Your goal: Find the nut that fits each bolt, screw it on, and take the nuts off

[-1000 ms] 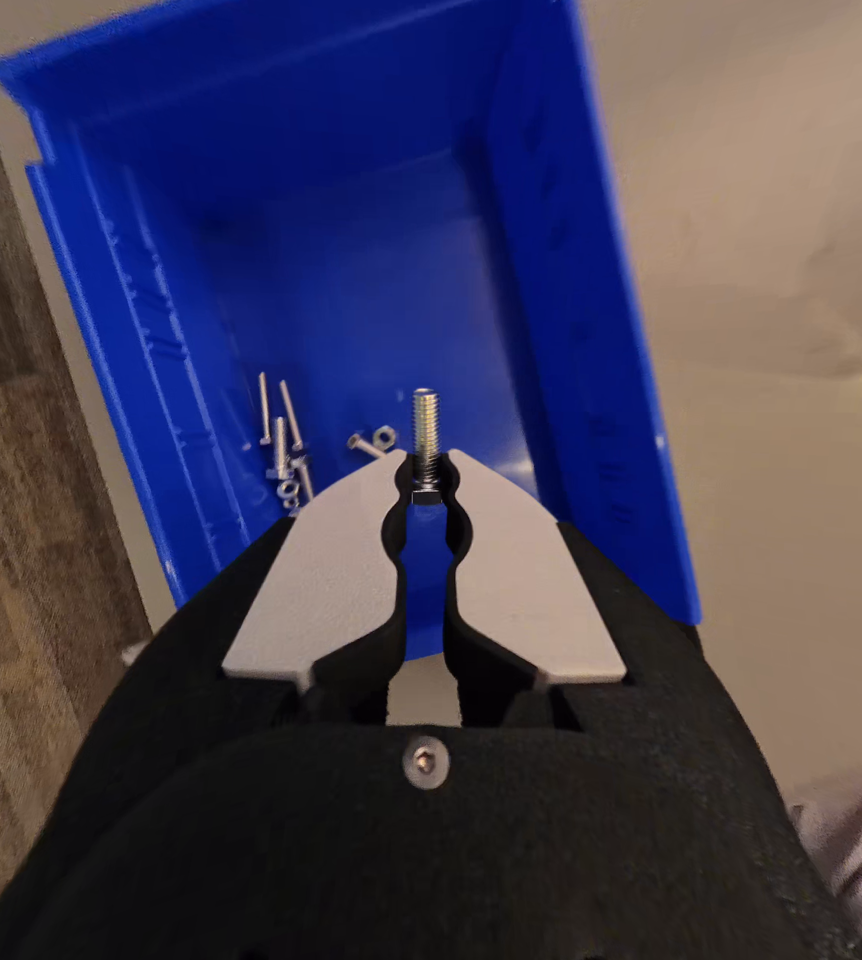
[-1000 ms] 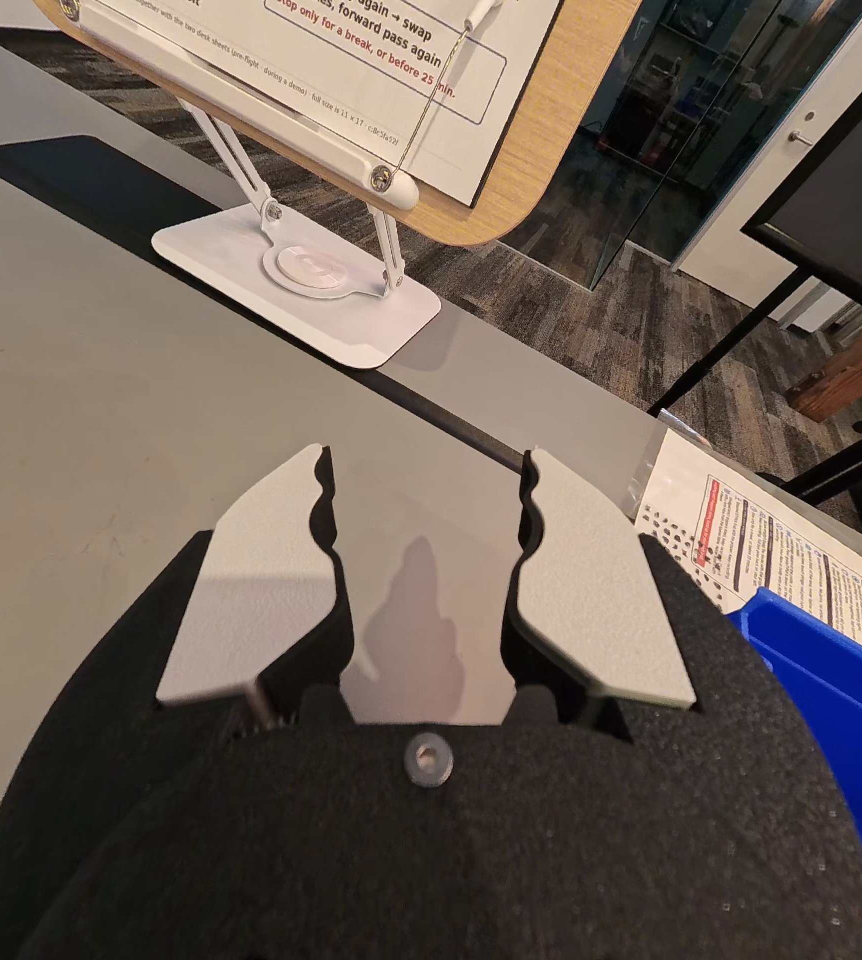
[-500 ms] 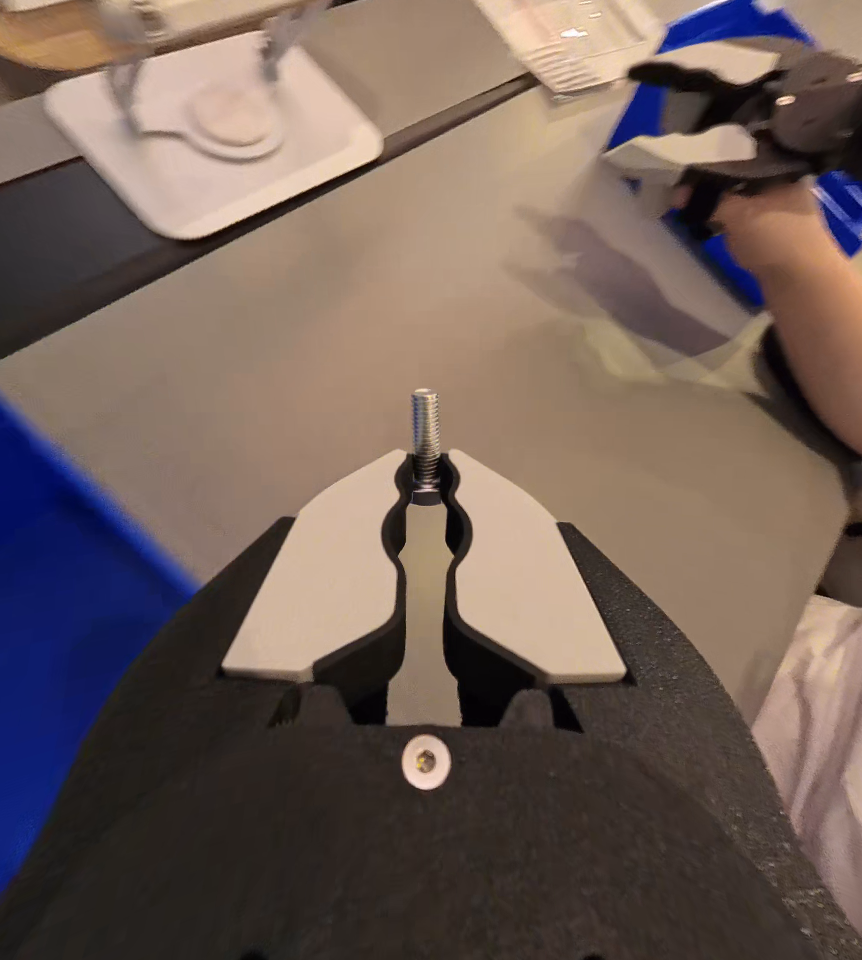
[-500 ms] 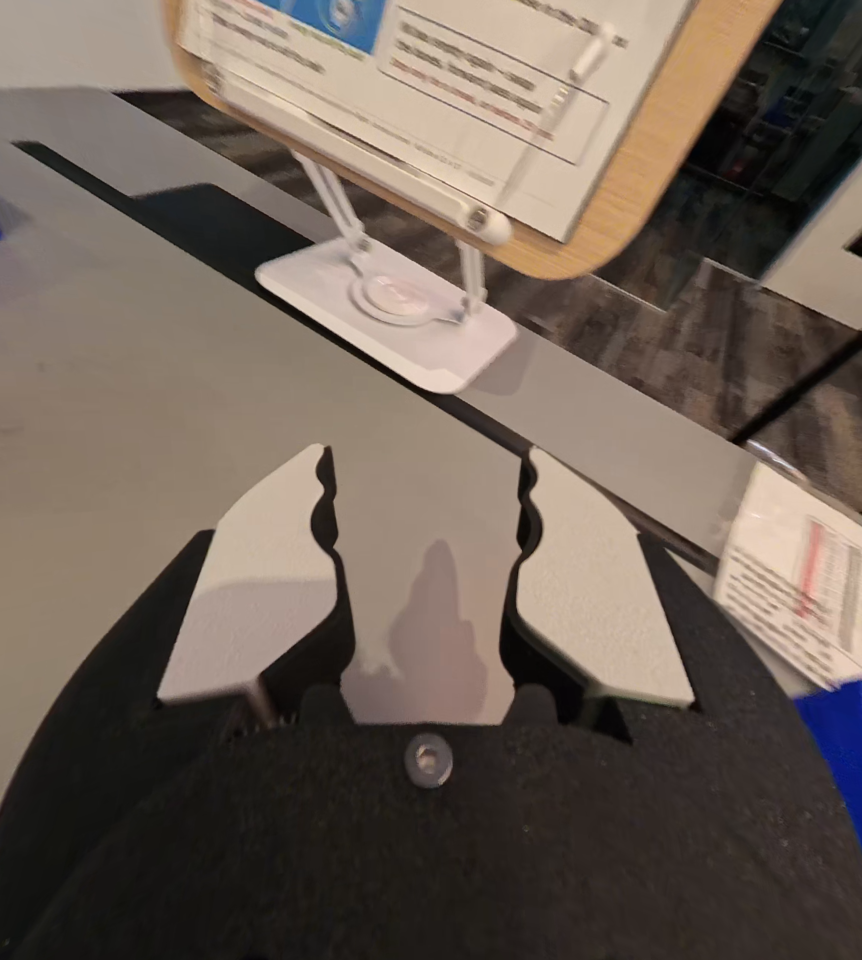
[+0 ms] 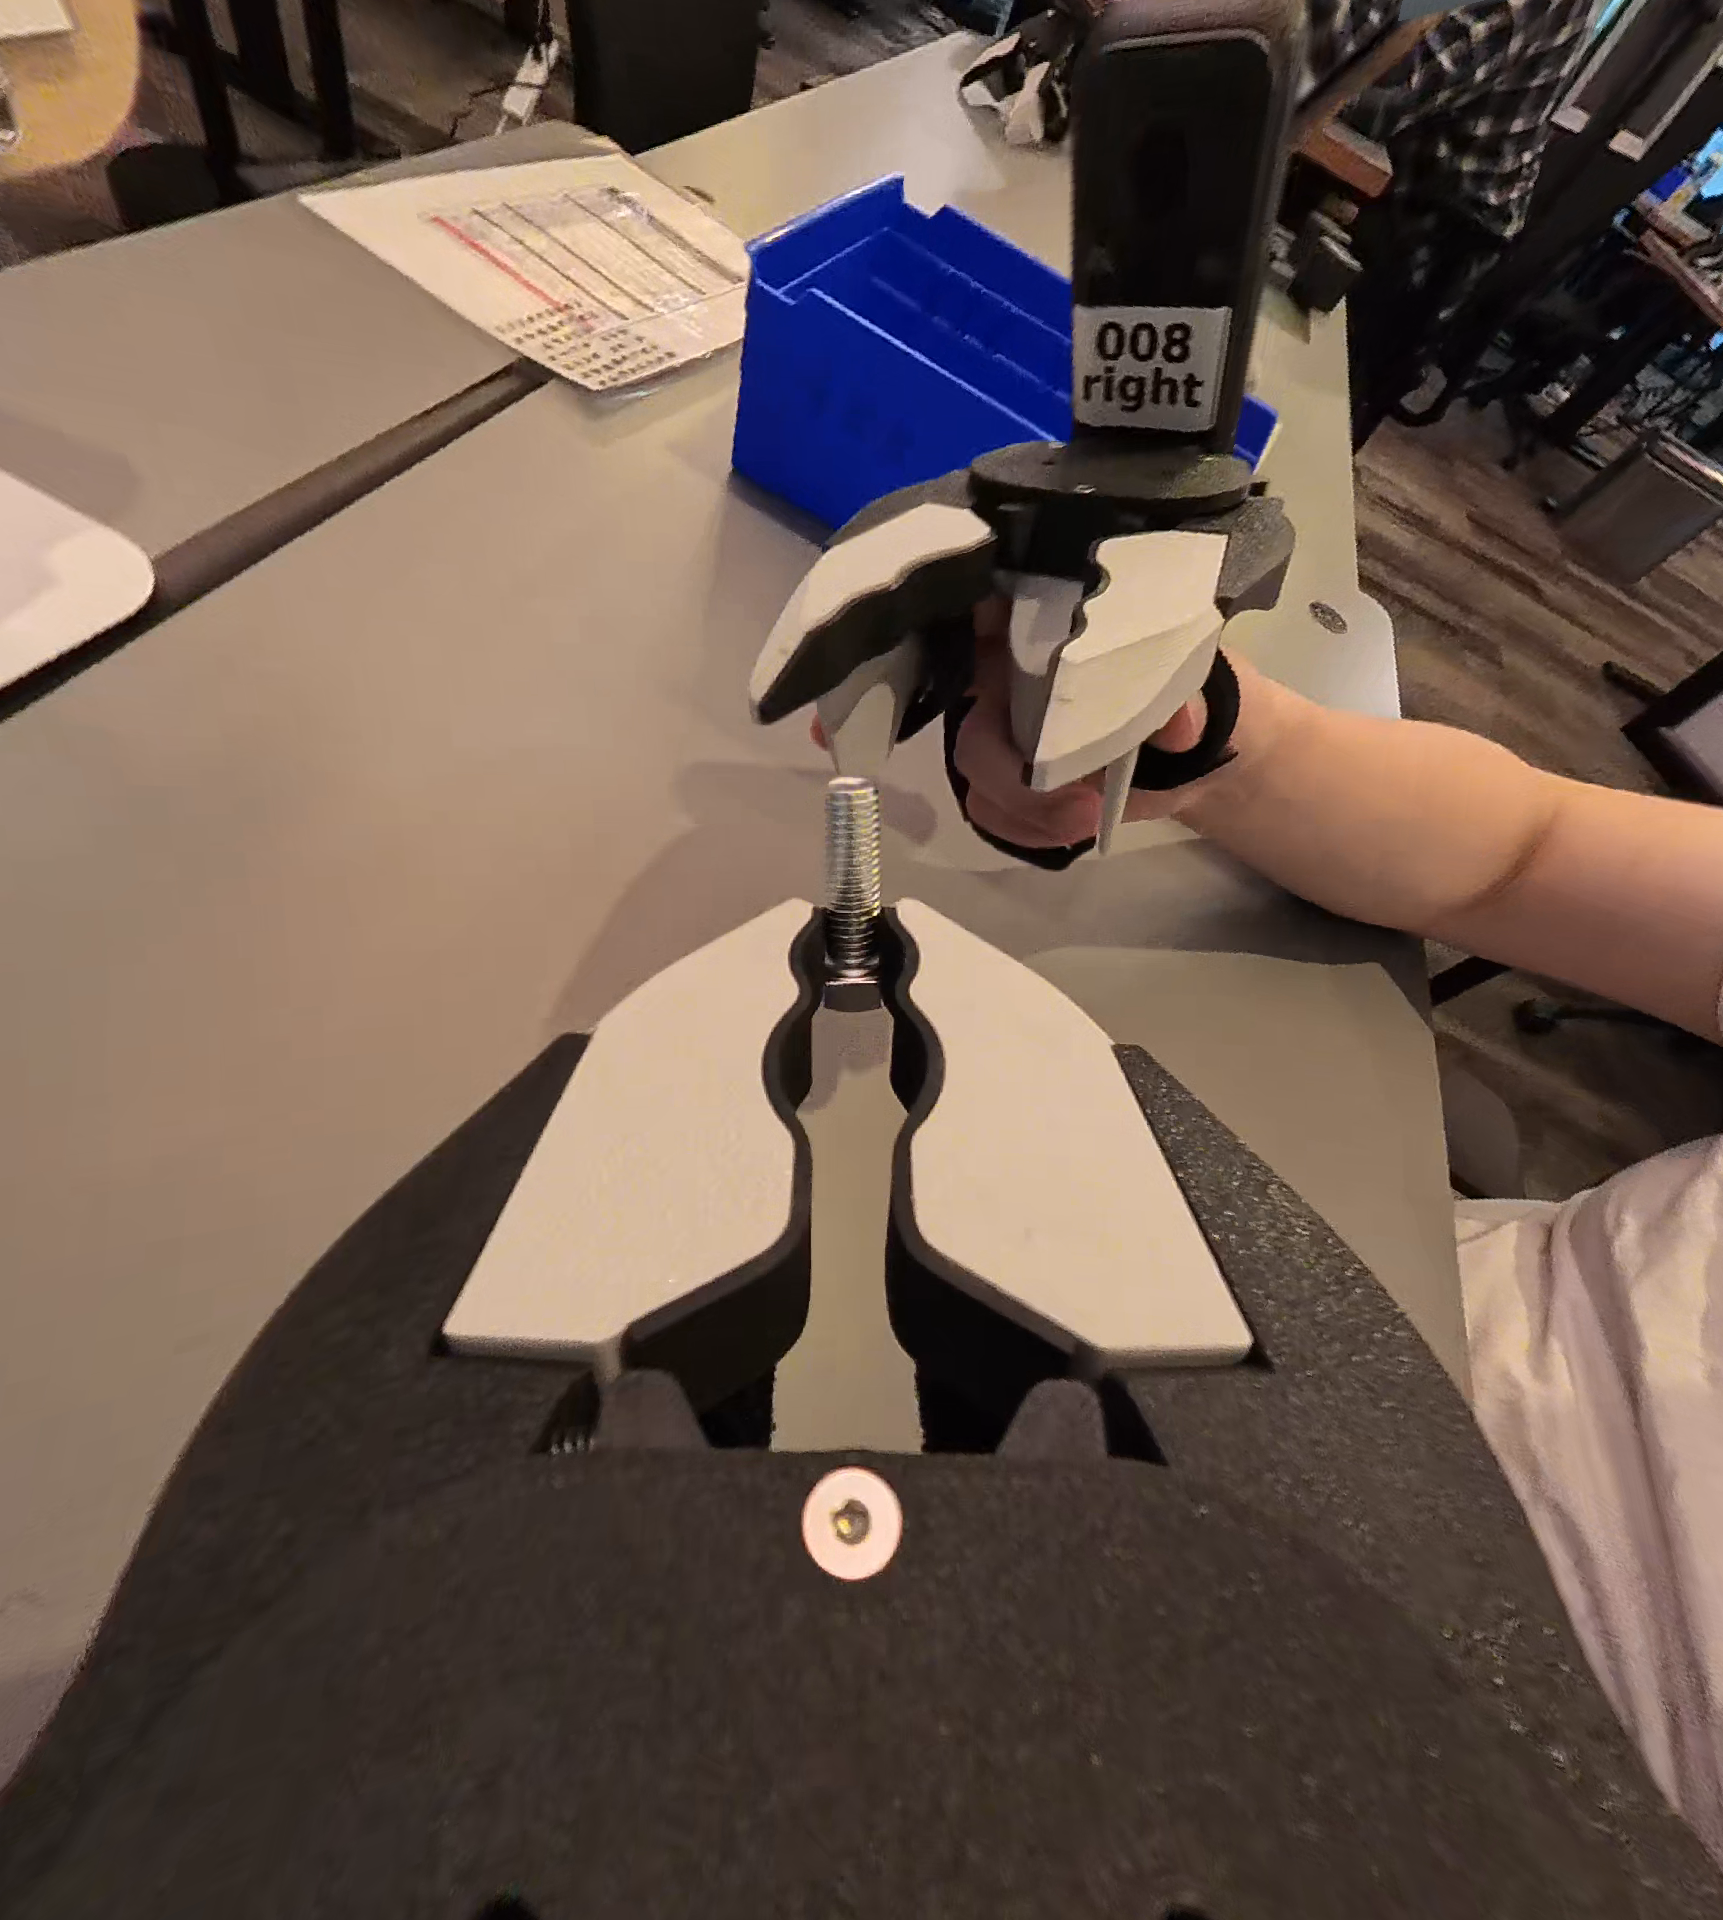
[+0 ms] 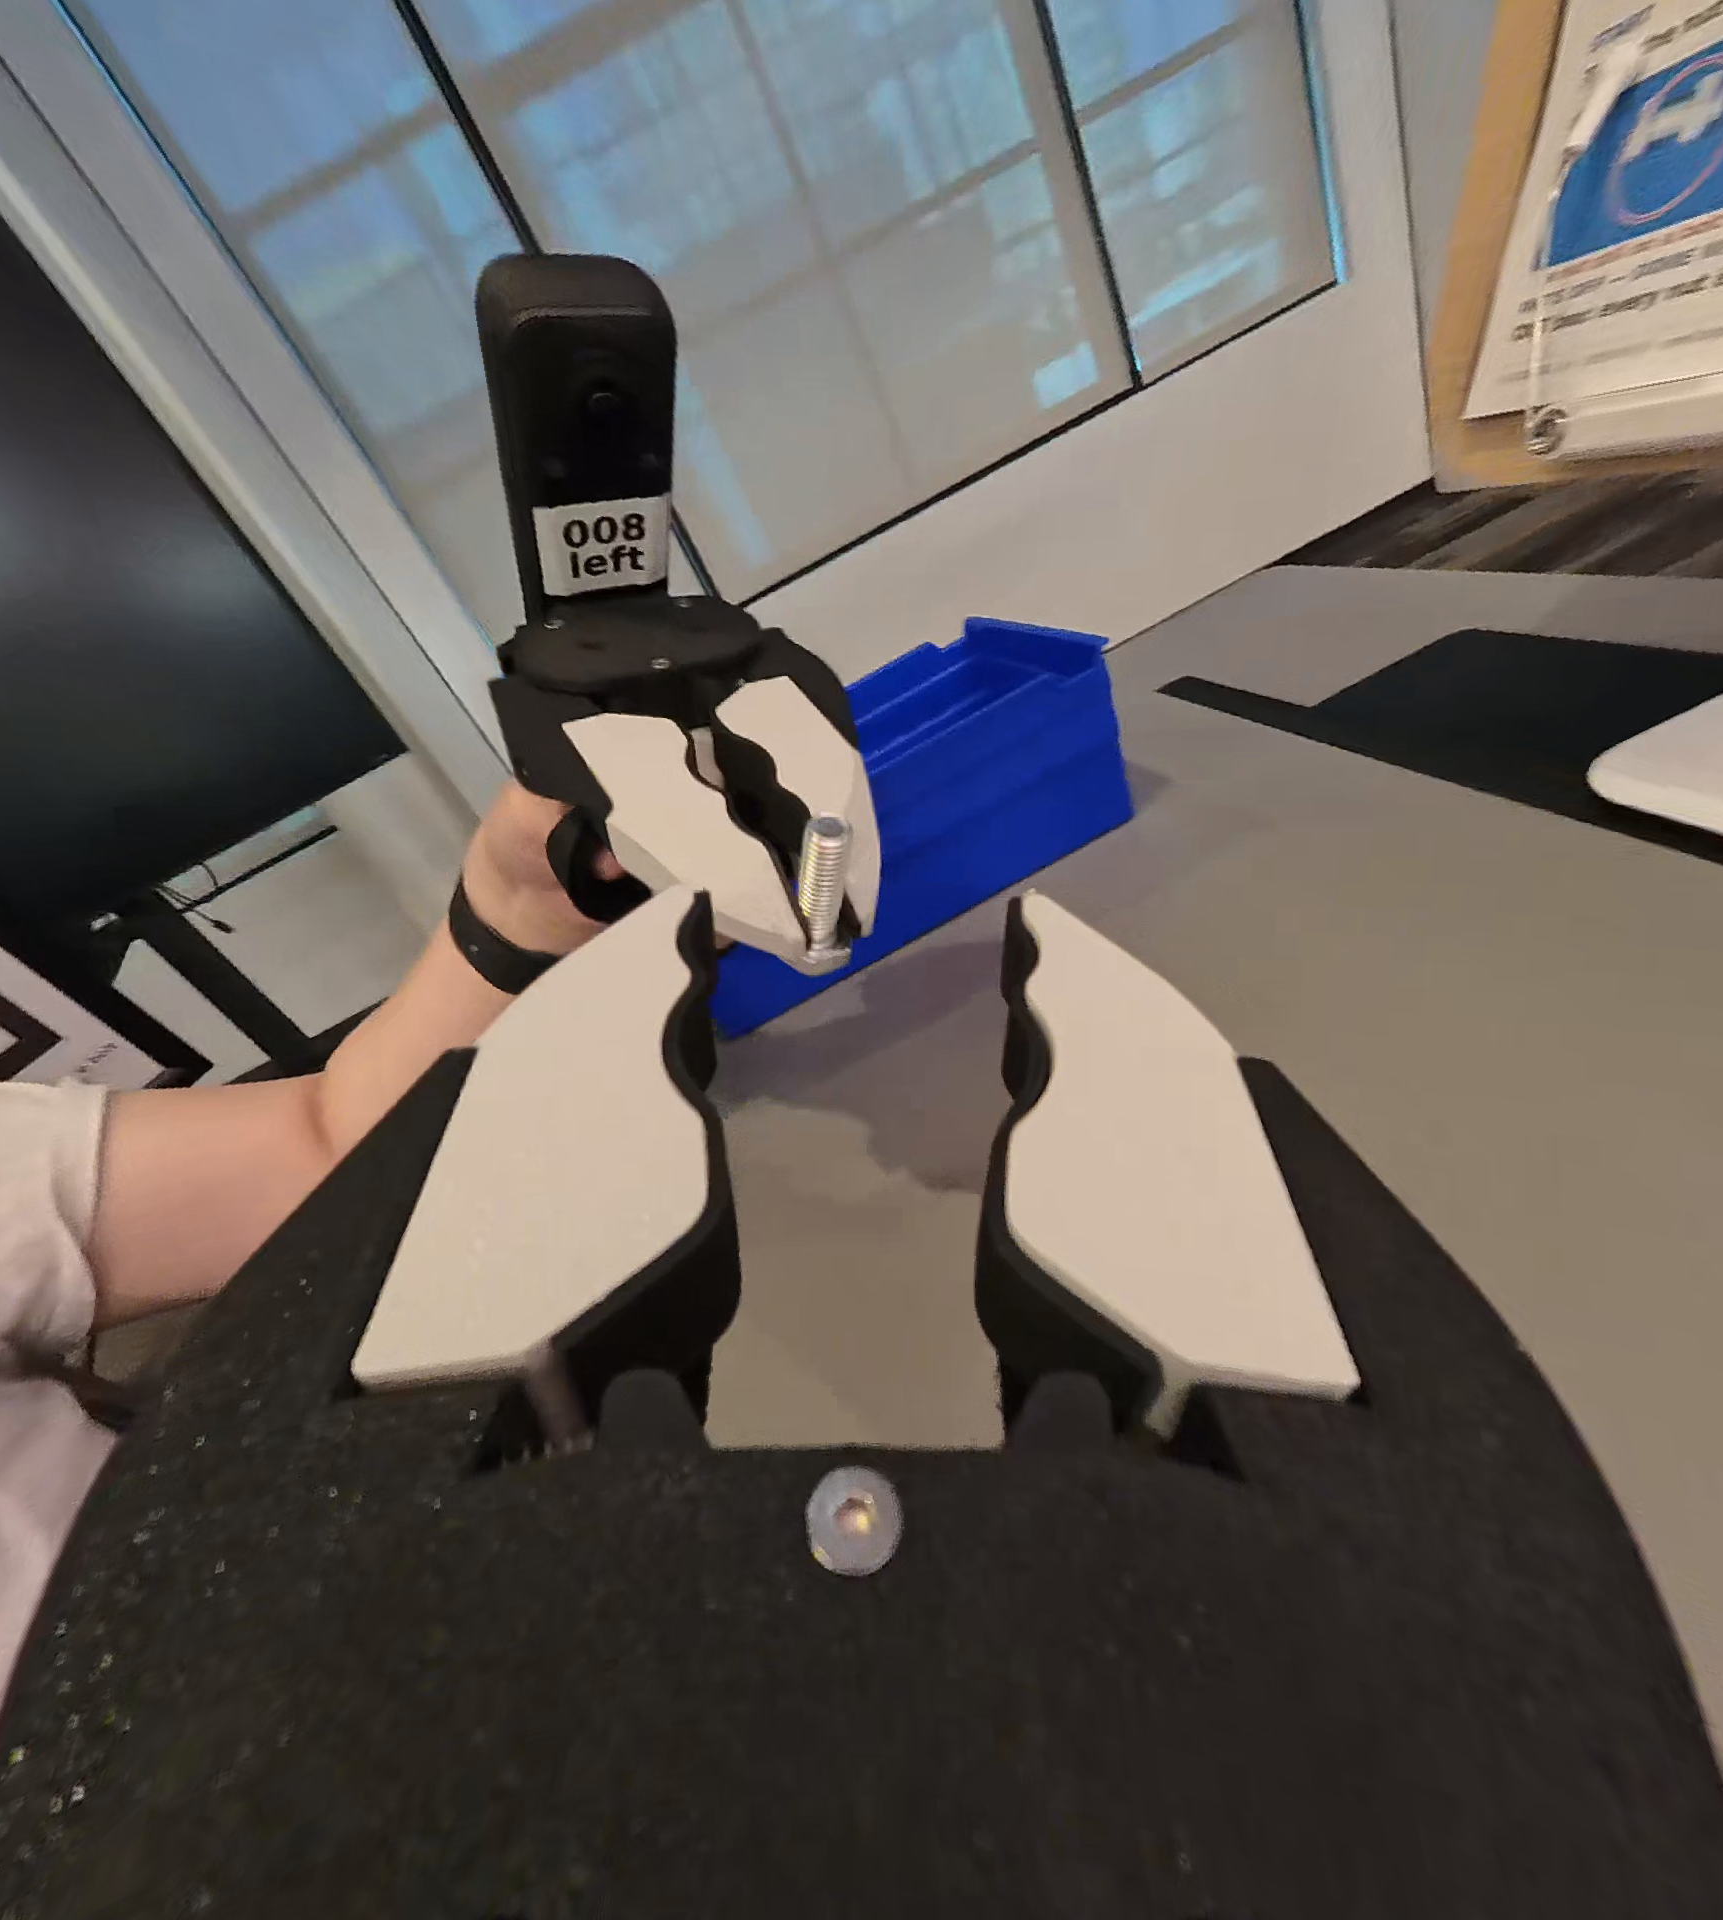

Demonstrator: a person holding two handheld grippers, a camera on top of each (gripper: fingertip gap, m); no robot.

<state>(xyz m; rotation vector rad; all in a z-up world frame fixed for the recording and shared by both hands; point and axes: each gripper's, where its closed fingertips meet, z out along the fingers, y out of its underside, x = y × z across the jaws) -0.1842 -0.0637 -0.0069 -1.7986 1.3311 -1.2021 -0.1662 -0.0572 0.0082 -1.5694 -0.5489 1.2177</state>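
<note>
Bolt (image 5: 851,883) clamped by its head in left tongs (image 5: 849,920), thread out, above mid-table (image 5: 317,727). Right tongs (image 6: 852,920) gape empty, no nut. Risk: shallow head grip lets bolt twist under torque.

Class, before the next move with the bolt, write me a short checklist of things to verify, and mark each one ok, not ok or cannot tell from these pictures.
1. Left hand-held gripper shut on the bolt: ok.
2. Bolt's thread sticks out free past the fingertips: ok.
3. Right hand-held gripper open: ok.
4. Right hand-held gripper holds a nut: not ok, it is empty.
5. Bins within sight: ok, one blue bin behind the right hand-held gripper, another behind the left.
6. A fitting nut lies in either bin: cannot tell, their insides are hidden.
</note>
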